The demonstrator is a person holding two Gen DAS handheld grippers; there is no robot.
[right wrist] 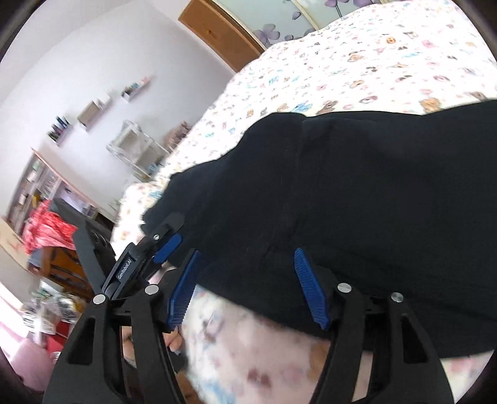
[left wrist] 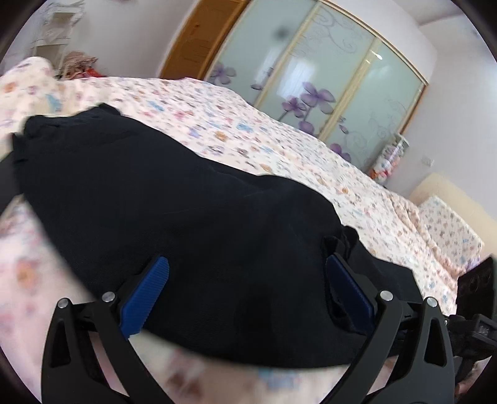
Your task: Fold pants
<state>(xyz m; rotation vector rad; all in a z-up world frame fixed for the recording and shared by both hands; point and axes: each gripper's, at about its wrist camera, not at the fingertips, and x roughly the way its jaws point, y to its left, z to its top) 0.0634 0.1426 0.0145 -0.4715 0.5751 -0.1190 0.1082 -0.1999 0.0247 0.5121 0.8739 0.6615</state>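
Left claw (left wrist: 247, 270) open over black pants (left wrist: 174, 202), floral bedspread (left wrist: 279, 130), wardrobe (left wrist: 326, 77)

My right tongs (right wrist: 245, 279) stand open, blue pads spread apart over the near edge of black pants (right wrist: 357, 202), not pressing on them. The pants lie across a bed (right wrist: 357, 56) with a floral cover. At left, my left tongs (right wrist: 164, 245) reach the pants' edge.

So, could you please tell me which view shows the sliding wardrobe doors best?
The left wrist view: the sliding wardrobe doors span its top, purple flowers plain. The right wrist view catches only a strip at its upper edge.
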